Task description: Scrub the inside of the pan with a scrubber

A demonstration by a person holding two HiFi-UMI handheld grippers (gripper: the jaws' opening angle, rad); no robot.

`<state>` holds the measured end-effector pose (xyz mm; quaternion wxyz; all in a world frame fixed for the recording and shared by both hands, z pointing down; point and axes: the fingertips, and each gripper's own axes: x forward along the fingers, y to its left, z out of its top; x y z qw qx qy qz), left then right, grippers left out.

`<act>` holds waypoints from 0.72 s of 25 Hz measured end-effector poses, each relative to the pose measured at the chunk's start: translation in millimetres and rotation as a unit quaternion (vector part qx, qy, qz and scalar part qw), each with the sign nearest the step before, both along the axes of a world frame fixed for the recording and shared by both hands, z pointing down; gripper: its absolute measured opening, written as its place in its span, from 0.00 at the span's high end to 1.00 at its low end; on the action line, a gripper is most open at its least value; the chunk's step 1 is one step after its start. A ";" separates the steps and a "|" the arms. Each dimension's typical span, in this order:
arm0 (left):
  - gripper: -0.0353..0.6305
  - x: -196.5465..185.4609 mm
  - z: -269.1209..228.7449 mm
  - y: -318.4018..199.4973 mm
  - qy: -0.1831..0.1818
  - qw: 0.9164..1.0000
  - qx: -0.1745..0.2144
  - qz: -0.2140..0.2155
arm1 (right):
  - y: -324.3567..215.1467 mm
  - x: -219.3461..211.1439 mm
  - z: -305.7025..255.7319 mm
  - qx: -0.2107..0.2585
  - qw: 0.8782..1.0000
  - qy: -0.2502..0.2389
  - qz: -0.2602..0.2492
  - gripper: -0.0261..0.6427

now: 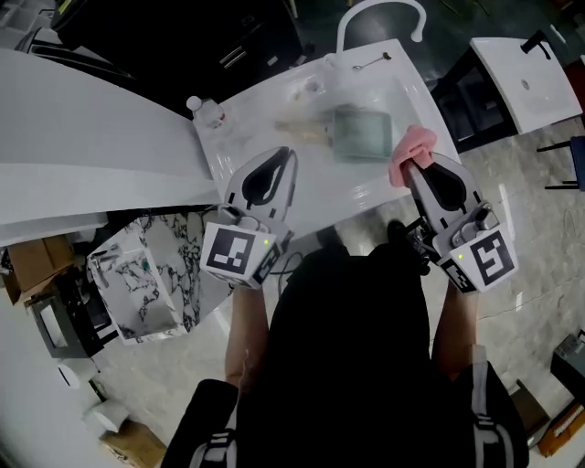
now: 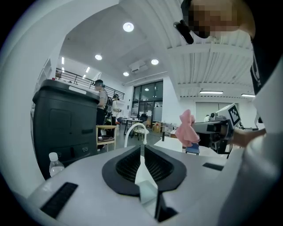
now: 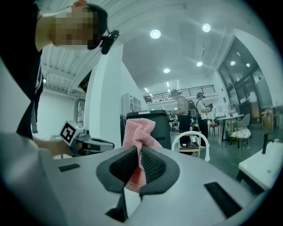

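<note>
Scrubber (image 3: 138, 132), pink and mesh-like, sat pinched between the closed jaws of the right tongs (image 3: 139, 159), its bunched top standing up above the pads and a frayed corner hanging below them. Those tongs were held about level over the near right edge of the white table (image 1: 265, 110). The left tongs (image 2: 142, 152) were closed on nothing, the ribbed pads meeting along a thin seam, and they hung over the table's near left part, tipped slightly down. Between and beyond the two lay the pan (image 1: 360, 133), a blurred greenish shape flat on the table, nearer the right tongs but apart from both; neither tool nor scrubber touched it. A clear bottle (image 1: 207, 111) with a white cap stood at the table's left corner, a spoon (image 1: 371, 61) lay near the far edge, and a white curved faucet (image 1: 379, 11) arched up behind it. Other people stood far back in the room beside a dark bin (image 2: 66, 128).
</note>
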<state>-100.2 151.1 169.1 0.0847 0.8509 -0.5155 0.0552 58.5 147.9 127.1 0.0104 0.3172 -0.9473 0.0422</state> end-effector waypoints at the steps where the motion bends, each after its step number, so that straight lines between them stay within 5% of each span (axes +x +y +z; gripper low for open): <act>1: 0.87 -1.6 2.1 0.2 0.001 1.000 -0.003 0.003 | 1.6 -4.7 1.3 0.008 1.000 0.011 0.001 0.90; 6: 0.87 -2.4 24.6 4.7 0.006 0.999 -0.022 0.033 | 10.1 -11.8 19.6 -0.017 0.999 0.021 0.016 0.90; 11: 0.87 15.0 63.7 9.3 -0.076 0.992 -0.043 0.088 | 19.5 -7.8 51.4 -0.056 0.996 0.065 0.030 0.89; 18: 0.87 31.4 115.5 -1.3 -0.086 0.986 -0.101 0.104 | 9.4 -12.2 113.2 -0.138 0.983 0.120 -0.012 0.89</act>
